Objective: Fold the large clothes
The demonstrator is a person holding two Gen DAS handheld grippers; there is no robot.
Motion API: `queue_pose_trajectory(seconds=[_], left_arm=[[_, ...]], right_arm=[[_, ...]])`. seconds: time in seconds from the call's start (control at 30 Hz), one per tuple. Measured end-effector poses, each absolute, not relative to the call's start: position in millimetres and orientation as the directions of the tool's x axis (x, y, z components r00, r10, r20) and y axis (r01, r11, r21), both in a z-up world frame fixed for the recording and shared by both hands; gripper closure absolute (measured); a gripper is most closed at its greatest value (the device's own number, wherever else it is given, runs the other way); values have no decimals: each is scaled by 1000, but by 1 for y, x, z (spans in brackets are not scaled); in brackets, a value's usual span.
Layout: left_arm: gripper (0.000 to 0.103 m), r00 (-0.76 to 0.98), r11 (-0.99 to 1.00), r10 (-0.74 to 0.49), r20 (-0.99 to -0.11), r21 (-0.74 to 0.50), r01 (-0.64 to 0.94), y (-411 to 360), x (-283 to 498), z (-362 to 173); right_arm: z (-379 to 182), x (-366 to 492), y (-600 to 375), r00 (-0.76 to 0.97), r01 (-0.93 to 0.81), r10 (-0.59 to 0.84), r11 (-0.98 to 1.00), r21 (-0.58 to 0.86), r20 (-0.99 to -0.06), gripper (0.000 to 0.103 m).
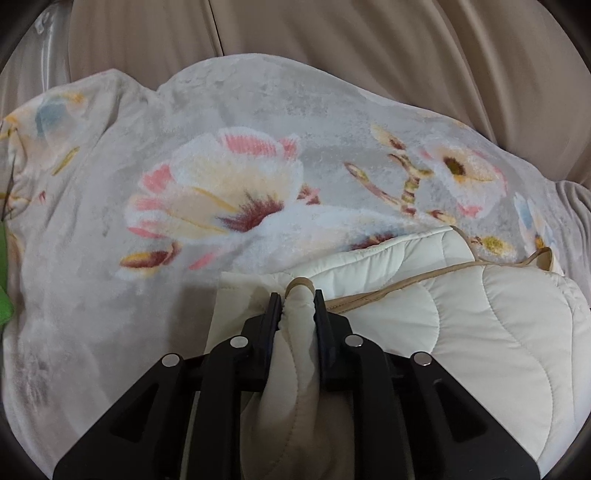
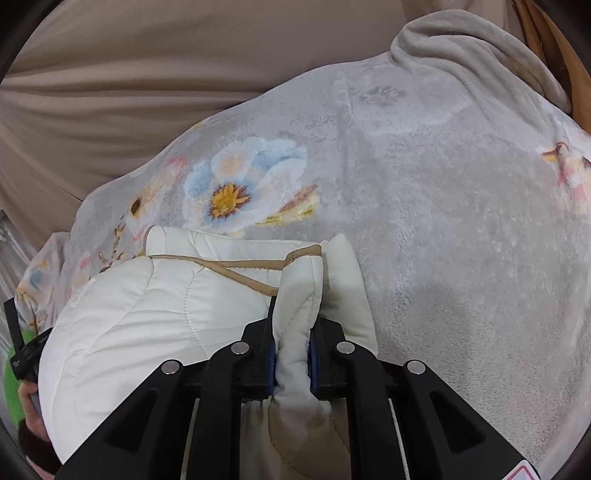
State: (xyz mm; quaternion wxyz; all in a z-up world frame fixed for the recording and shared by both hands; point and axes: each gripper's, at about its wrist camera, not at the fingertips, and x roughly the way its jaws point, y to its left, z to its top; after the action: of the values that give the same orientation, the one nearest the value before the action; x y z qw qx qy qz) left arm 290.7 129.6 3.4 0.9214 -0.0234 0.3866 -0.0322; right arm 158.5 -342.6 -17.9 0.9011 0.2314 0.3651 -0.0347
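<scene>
A cream quilted garment (image 1: 491,332) with tan piping lies on a grey floral blanket (image 1: 221,192). My left gripper (image 1: 298,297) is shut on a bunched fold of its cream fabric, which fills the gap between the black fingers. In the right wrist view the same quilted garment (image 2: 147,314) spreads to the left, and my right gripper (image 2: 293,325) is shut on another pinched fold near the tan-piped edge. The other gripper's black body (image 2: 22,350) shows at the far left edge there, with a hand below it.
The floral blanket (image 2: 443,221) covers a beige sofa (image 1: 332,29), whose cushions rise behind it. A green item (image 1: 5,295) peeks in at the left edge. A tan strap (image 2: 546,48) shows at the top right.
</scene>
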Motion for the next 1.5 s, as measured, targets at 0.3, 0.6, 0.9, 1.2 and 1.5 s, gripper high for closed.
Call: queue_pose_trajectory(seconds=[0.3,0.6,0.9,1.2,1.5], left_arm=[[61,852,990,-127,-509,-6,144,112,186,102],[59,720,899,-283,-634,87,430,-2,109,40],[49,755,959,-132,-643,110,261,87,104,6],[42,775,985,-72,-628,78,154,131,109,31],[41,789,987,-63,-612,79,140,79,198,63]], right_arm=[[60,75,-309,861,201,-16,928,312,-508,77],[34,40,-112,731,-266,304,951,154,-612,95],[-8,5,-216,732,19,133,976,216,-668,103],[-21,-36,-308,702,301,-34,919,253,-712,103],[59,62,-265,804,154,-27,974,164,-594,103]])
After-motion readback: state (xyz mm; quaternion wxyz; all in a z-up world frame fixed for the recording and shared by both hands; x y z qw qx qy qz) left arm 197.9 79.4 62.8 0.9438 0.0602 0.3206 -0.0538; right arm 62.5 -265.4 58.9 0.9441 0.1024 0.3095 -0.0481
